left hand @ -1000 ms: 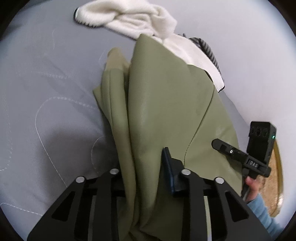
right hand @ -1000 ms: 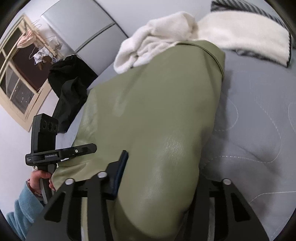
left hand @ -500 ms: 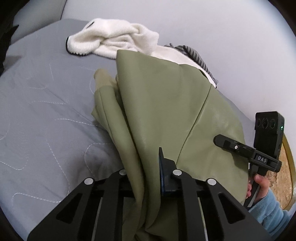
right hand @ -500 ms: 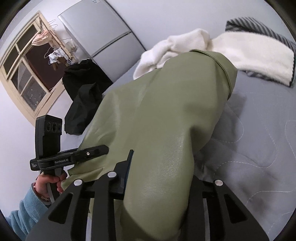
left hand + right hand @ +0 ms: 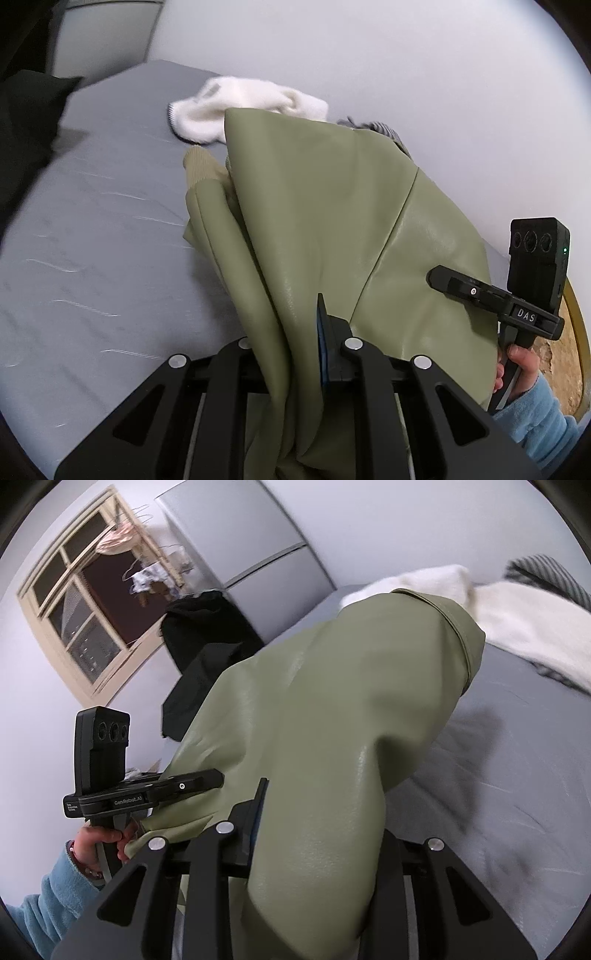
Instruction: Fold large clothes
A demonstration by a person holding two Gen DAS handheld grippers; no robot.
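Olive leather-like jacket (image 5: 332,221) hangs bunched between us, one edge pinched tight in our left gripper (image 5: 295,354) and a thicker fold clamped in the right gripper (image 5: 317,834), because we want its weight off the grey bed (image 5: 92,258). Held raised like this, it can drape straight for the fold, clear of the white fleece (image 5: 251,103) beyond.

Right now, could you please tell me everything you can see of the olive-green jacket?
The olive-green jacket looks like smooth, faintly shiny faux leather, with stitched seams and a ribbed knit cuff. It hangs in long folds, gathered and raised off the grey quilted bedspread. The left gripper and right gripper are both shut on its bunched material. Behind it lies a white fleece garment.
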